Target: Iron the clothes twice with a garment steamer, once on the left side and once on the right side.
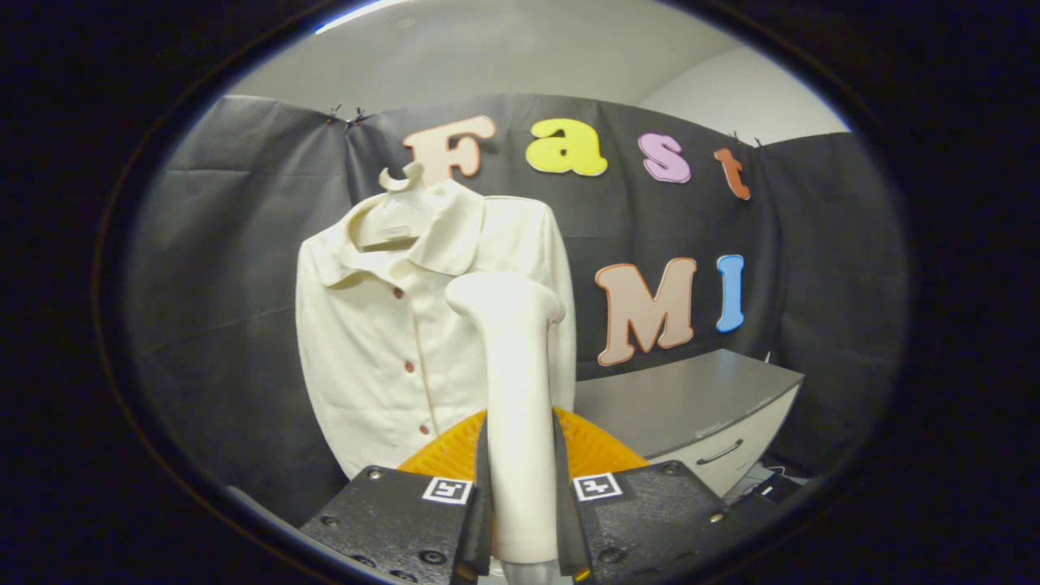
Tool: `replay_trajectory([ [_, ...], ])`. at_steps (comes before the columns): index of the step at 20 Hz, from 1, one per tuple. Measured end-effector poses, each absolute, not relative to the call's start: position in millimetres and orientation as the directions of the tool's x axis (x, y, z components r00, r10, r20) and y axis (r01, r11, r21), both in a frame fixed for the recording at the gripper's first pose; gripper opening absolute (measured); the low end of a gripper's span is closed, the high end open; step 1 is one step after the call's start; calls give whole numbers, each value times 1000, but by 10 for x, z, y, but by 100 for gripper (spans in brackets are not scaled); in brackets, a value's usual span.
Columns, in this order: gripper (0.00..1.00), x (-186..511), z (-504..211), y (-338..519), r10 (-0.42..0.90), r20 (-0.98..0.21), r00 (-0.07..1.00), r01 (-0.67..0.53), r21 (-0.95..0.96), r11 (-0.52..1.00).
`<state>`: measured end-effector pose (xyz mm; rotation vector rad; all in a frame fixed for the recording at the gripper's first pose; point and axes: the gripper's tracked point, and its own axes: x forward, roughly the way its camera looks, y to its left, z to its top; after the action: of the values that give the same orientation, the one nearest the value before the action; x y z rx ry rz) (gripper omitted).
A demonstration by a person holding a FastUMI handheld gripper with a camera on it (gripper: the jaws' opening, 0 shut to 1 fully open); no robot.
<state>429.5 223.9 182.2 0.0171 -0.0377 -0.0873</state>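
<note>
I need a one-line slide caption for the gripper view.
Gripper shut on a garment steamer, raised before a cream buttoned shirt on its hanger.

No readable text, brand or number shows. The two small black-and-white square marker tags carry patterns, not words.

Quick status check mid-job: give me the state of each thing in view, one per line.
gripper: shut on the garment steamer's handle, a finger on either side.
garment steamer: held upright, head just in front of the shirt's right half; contact cannot be told.
shirt: hanging on a hanger, buttoned, collar open.
hanger: hook showing above the collar.
cabinet drawer: closed.
</note>
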Motion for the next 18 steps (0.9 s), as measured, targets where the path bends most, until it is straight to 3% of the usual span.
replay_trajectory([
  [10, 31, 4478, 1657, 3696, 94, 1, 996, -94, 58, 994],
  [18, 31, 4988, 1010, 4022, 82, -136, 987, -76, 52, 996],
])
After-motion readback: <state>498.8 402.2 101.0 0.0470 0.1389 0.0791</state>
